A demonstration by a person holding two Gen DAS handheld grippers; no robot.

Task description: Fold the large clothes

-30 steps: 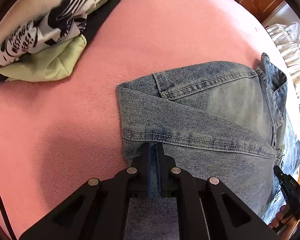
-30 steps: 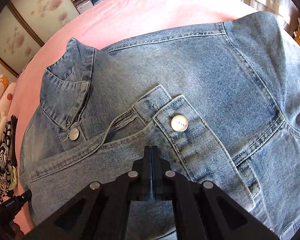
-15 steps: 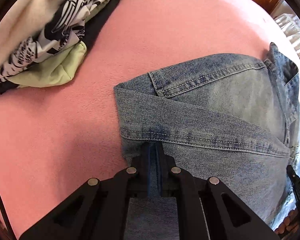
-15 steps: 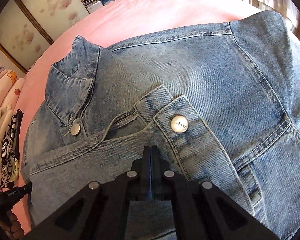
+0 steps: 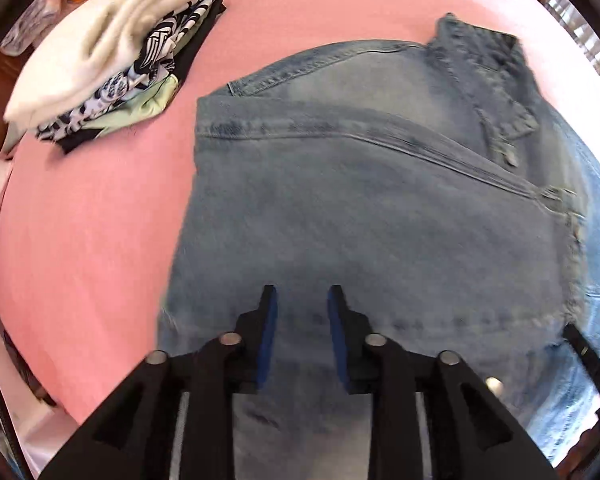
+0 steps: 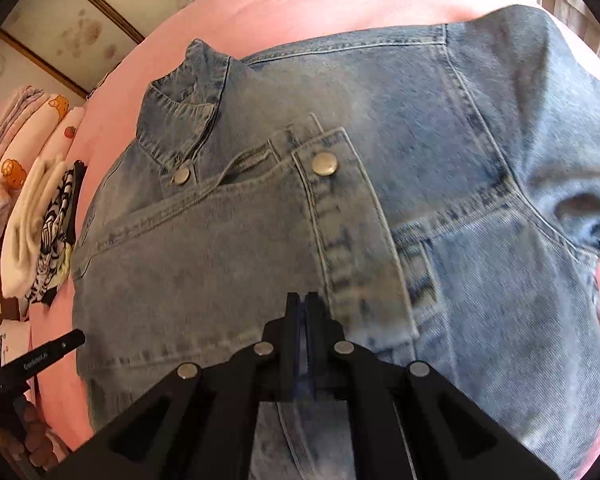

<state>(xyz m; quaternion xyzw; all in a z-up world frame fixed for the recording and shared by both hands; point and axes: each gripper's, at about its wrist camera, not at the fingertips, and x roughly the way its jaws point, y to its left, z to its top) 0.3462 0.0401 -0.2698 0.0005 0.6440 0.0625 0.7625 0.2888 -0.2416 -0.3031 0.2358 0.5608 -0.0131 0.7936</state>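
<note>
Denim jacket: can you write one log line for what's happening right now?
denim jacket: folded on pink blanket | left gripper: just opened, nothing held | right gripper: shut

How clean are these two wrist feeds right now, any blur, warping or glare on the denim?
Left wrist view: motion blur smears the faded blue denim jacket and the stack of folded clothes; the open left gripper stays sharp. Right wrist view: milder blur near the closed right gripper; collar and metal snap button crisp. Both views: fisheye bends the pink bedspread; no glare.

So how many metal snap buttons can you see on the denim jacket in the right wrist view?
2: one snap on the folded placket, one snap below the collar. Others may be hidden under folds.
</note>
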